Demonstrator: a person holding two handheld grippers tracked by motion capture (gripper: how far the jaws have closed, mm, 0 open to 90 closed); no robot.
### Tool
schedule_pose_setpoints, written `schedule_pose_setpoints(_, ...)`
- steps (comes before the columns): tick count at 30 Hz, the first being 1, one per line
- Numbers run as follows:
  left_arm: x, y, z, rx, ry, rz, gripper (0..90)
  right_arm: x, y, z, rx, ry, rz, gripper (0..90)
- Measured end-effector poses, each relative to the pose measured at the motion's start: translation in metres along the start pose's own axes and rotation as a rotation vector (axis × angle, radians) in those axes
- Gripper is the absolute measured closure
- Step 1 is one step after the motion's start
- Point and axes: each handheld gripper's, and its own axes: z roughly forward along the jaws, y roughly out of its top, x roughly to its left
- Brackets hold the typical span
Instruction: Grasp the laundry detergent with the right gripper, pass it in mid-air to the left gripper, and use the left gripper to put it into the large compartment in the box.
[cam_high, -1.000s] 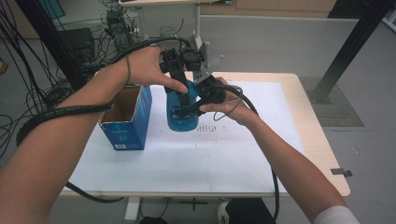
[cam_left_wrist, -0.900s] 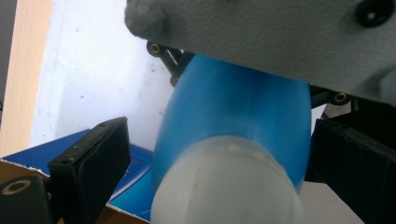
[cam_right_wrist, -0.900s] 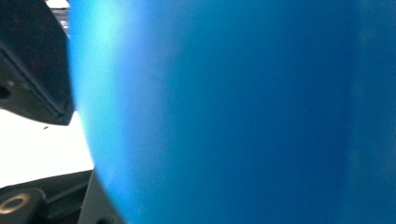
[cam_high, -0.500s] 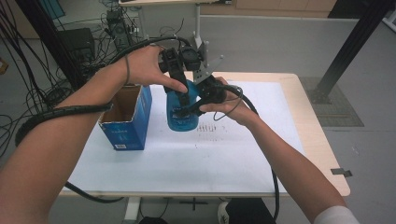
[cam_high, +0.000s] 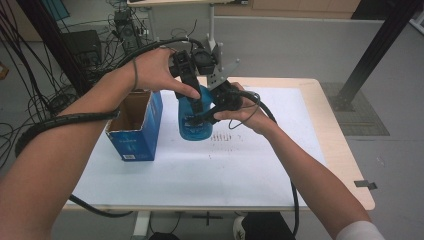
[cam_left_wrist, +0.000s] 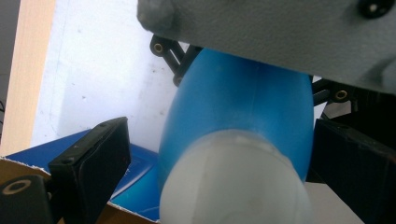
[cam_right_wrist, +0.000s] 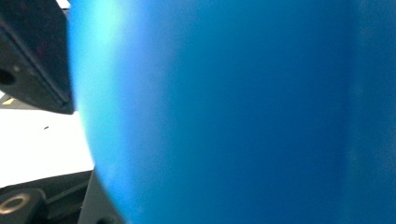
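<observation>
A blue bottle (cam_high: 196, 126) with a white cap (cam_left_wrist: 233, 184) stands upright on the white sheet (cam_high: 210, 160), just right of the box. My right gripper (cam_high: 199, 118) comes in from the right and is shut on the bottle's body (cam_right_wrist: 233, 112); one black finger (cam_right_wrist: 32, 65) presses on its side. My left gripper (cam_high: 196, 96) points down over the bottle's top. Its jaws stand wide on either side of the cap, and the left finger (cam_left_wrist: 93, 158) is clear of it. The right gripper's grey plate (cam_left_wrist: 280, 32) crosses the top of the left gripper view.
An open blue cardboard box (cam_high: 135, 131) stands close to the bottle's left. The wooden table (cam_high: 345, 150) carries the sheet, with bare paper toward the front and right. Cables trail from both grippers; a black post (cam_high: 370, 55) rises at the far right.
</observation>
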Motion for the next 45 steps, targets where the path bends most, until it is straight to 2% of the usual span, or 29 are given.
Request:
schedule_pose_setpoints(11, 0.0007, 0.0016, 0.0018, 0.010, -0.007, 0.012, 7.8, -0.0012, -0.0004, -0.0006, -0.001, -0.011, -0.021, 43.3)
schedule_pose_setpoints(12, 0.0007, 0.0020, 0.0018, 0.015, -0.006, 0.017, 8.2, 0.0003, 0.0001, -0.0007, -0.002, 0.005, -0.011, 43.3)
schedule_pose_setpoints(22, -0.0018, 0.0052, 0.0027, 0.022, -0.010, 0.026, 10.7, 0.0009, 0.0000, -0.0024, 0.000, 0.004, -0.023, 43.3)
schedule_pose_setpoints(32, -0.0033, 0.0072, 0.0022, 0.028, -0.008, 0.045, 18.1, 0.0038, 0.0009, -0.0037, 0.010, 0.008, -0.012, 43.3)
schedule_pose_setpoints(33, -0.0036, 0.0074, 0.0022, 0.032, -0.009, 0.047, 18.7, 0.0024, 0.0010, -0.0030, -0.001, 0.005, -0.033, 43.3)
schedule_pose_setpoints(40, -0.0033, 0.0054, 0.0044, 0.038, -0.010, 0.047, 25.3, 0.0034, 0.0010, -0.0032, 0.003, 0.007, -0.032, 43.3)
schedule_pose_setpoints(41, -0.0043, 0.0051, 0.0052, 0.030, -0.011, 0.035, 26.0, 0.0034, 0.0010, -0.0031, 0.002, 0.007, -0.034, 43.3)
schedule_pose_setpoints(45, -0.0043, 0.0053, 0.0041, 0.039, -0.017, 0.052, 30.0, 0.0036, 0.0010, -0.0029, 0.004, 0.011, -0.033, 43.3)
